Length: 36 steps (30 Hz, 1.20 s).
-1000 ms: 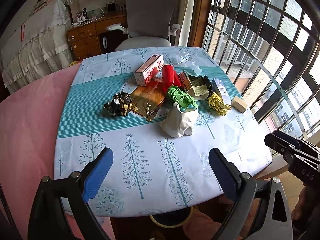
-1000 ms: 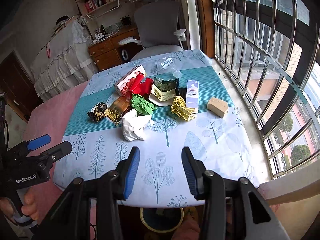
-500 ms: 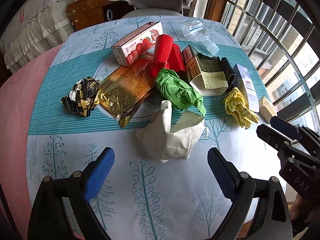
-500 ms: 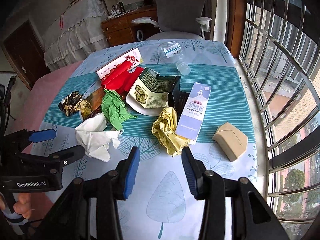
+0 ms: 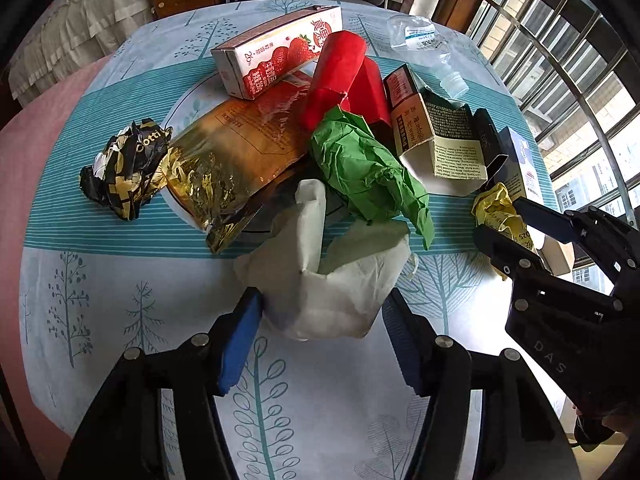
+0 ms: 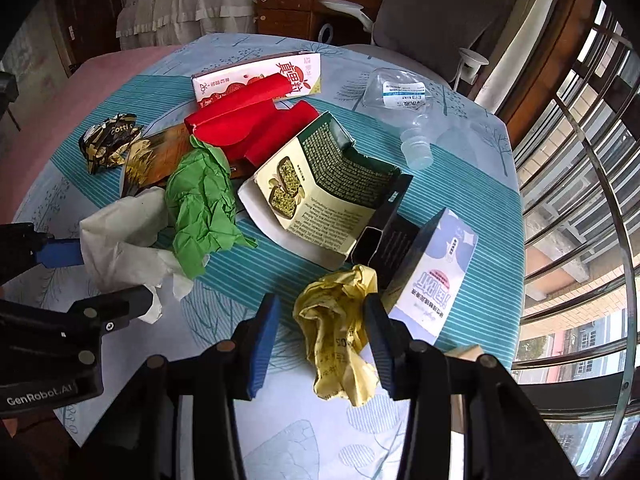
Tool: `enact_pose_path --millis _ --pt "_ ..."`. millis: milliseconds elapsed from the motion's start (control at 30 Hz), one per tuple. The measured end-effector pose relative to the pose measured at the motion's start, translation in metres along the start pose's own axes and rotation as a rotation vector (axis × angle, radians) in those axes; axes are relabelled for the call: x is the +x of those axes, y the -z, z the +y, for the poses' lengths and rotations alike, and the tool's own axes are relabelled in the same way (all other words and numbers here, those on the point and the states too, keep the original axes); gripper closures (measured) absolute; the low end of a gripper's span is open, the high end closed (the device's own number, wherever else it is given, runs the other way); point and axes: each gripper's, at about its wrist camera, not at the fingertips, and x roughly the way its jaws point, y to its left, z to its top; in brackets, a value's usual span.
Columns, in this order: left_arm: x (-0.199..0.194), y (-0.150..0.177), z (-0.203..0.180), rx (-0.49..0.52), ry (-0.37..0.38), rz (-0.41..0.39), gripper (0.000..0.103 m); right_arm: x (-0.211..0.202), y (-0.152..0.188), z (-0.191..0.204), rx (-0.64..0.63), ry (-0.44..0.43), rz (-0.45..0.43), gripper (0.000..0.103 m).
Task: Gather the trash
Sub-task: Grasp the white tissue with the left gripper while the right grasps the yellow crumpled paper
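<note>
A crumpled white paper (image 5: 332,296) lies at the near edge of the trash pile. My left gripper (image 5: 322,304) straddles it, jaws closing, both blue pads touching its sides; the right wrist view shows this gripper (image 6: 108,276) from the side. A crumpled yellow paper (image 6: 336,332) sits between the fingers of my right gripper (image 6: 320,320), which stands open: the right pad touches it and the left pad is clear of it. Behind lie green paper (image 5: 368,172), a gold foil bag (image 5: 236,160), a black-gold wrapper (image 5: 124,168) and a strawberry carton (image 5: 280,56).
Red card sleeves (image 6: 248,124), a torn cracker box (image 6: 320,196), a purple-white carton (image 6: 436,272) and a clear plastic bottle (image 6: 404,108) crowd the tree-print tablecloth (image 5: 120,300). A tan block (image 5: 560,256) lies at the right. A grey chair (image 6: 432,16) stands behind, barred windows to the right.
Both grippers dropped toward the table and closed in on the pile. The left jaws narrowed around the white paper. The right gripper came down over the yellow paper, its gap unchanged.
</note>
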Motion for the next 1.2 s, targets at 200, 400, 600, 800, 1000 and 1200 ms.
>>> enact_pose_path --millis 200,400,600,800,1000,1200 --pt "-0.001 0.0 0.005 -0.018 0.015 -0.006 0.052 0.008 -0.004 0.002 -0.05 0.056 0.041 0.058" --pt "-0.006 0.005 0.017 -0.053 0.041 0.005 0.06 0.008 -0.004 0.005 -0.107 0.095 0.028 0.077" --pt "-0.025 0.015 0.024 -0.07 0.052 -0.028 0.061 -0.01 -0.011 -0.021 0.104 -0.126 0.022 0.079" --pt "-0.053 0.03 0.031 -0.068 0.067 -0.07 0.061 -0.036 -0.006 -0.029 0.267 -0.342 0.014 0.079" --pt "-0.085 0.053 0.046 -0.063 0.082 -0.092 0.061 -0.067 0.002 0.0 0.25 -0.372 -0.015 0.079" --pt "-0.118 0.083 0.056 0.006 0.072 -0.117 0.061 -0.1 0.017 0.036 0.24 -0.401 -0.051 0.079"
